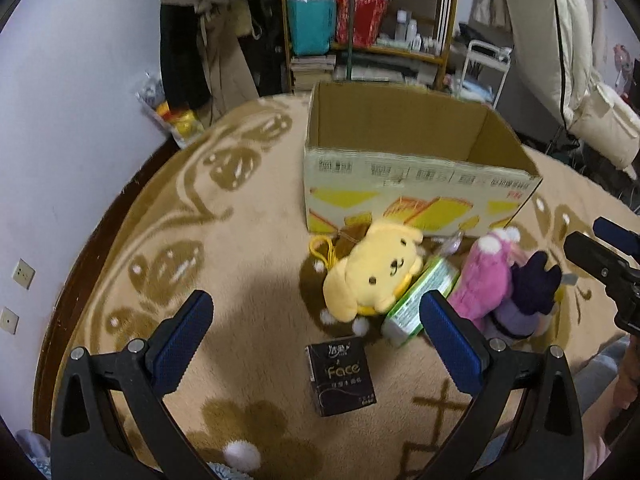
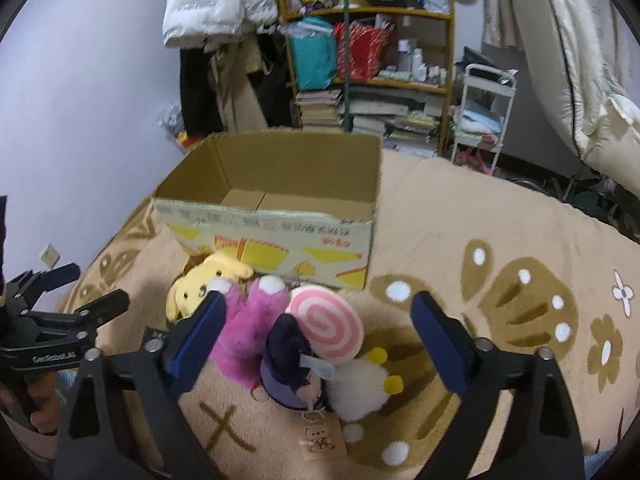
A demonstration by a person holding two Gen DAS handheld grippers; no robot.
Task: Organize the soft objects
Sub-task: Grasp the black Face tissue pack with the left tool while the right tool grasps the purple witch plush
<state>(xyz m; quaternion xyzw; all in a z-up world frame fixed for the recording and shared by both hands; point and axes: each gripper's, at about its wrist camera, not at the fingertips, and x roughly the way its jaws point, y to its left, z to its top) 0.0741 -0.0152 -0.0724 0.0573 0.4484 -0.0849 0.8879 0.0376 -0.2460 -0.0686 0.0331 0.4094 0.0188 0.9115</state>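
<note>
An open cardboard box (image 1: 416, 184) stands on the beige blanket; it also shows in the right wrist view (image 2: 280, 236) and looks empty. In front of it lie a yellow dog plush (image 1: 372, 272), a pink plush (image 1: 488, 276), a dark purple doll (image 1: 528, 296), a green tissue pack (image 1: 420, 300) and a black "Face" tissue pack (image 1: 340, 376). My left gripper (image 1: 316, 316) is open above the black pack. My right gripper (image 2: 320, 316) is open above the pink plush (image 2: 248, 328), the purple doll (image 2: 292, 364), a pink swirl lollipop plush (image 2: 328, 324) and a white fluffy plush (image 2: 360, 388).
A shelf (image 2: 368, 52) with bags, bottles and stacked books stands behind the box. Clothes hang at the back left (image 1: 208, 40). A white cart (image 2: 484, 108) and bedding (image 2: 568, 60) are at the right. The blanket's left edge meets a dark frame (image 1: 80, 264) by the wall.
</note>
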